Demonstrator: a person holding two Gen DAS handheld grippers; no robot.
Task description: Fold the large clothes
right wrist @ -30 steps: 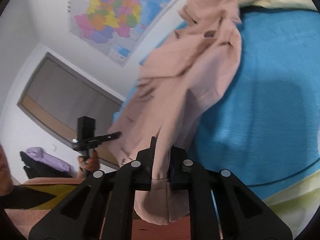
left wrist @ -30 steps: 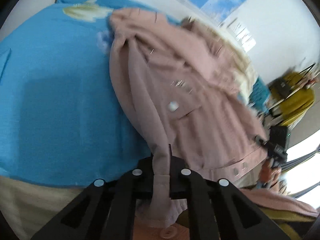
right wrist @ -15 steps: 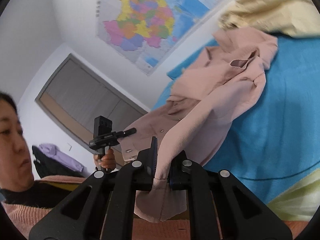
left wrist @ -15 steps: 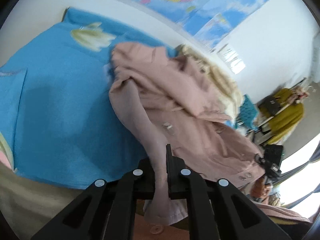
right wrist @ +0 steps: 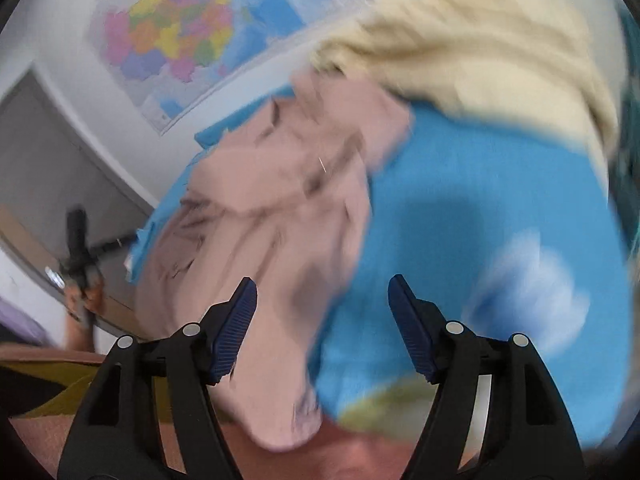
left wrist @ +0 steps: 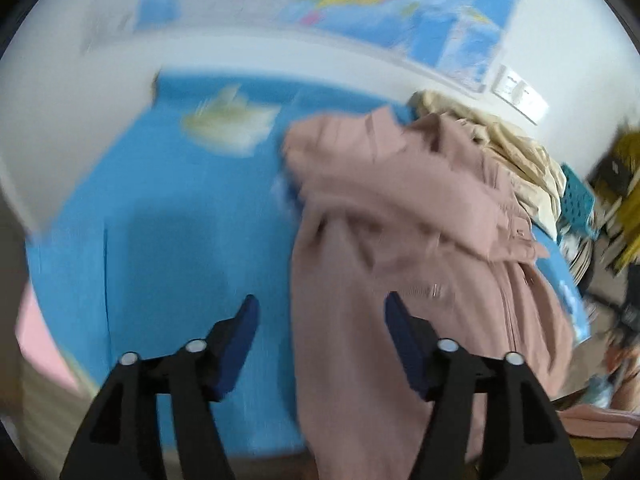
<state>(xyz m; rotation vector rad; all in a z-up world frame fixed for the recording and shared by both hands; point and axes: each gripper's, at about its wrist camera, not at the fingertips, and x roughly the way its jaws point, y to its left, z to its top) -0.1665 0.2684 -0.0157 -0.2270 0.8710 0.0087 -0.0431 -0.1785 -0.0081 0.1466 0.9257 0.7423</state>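
A: Your left gripper (left wrist: 320,314) has its jaws opening; the pink jacket (left wrist: 400,240) lies between the pads, neither pressing it; agreed?

B: Yes; your right gripper (right wrist: 322,292) is opening too, a jacket sleeve (right wrist: 280,360) hanging between its 2 pads, loose.

A: Jacket position?

B: Crumpled on the blue bedsheet (left wrist: 180,220), beside the cream blanket (right wrist: 480,52); wall map (right wrist: 168,32) behind; both views blurred.
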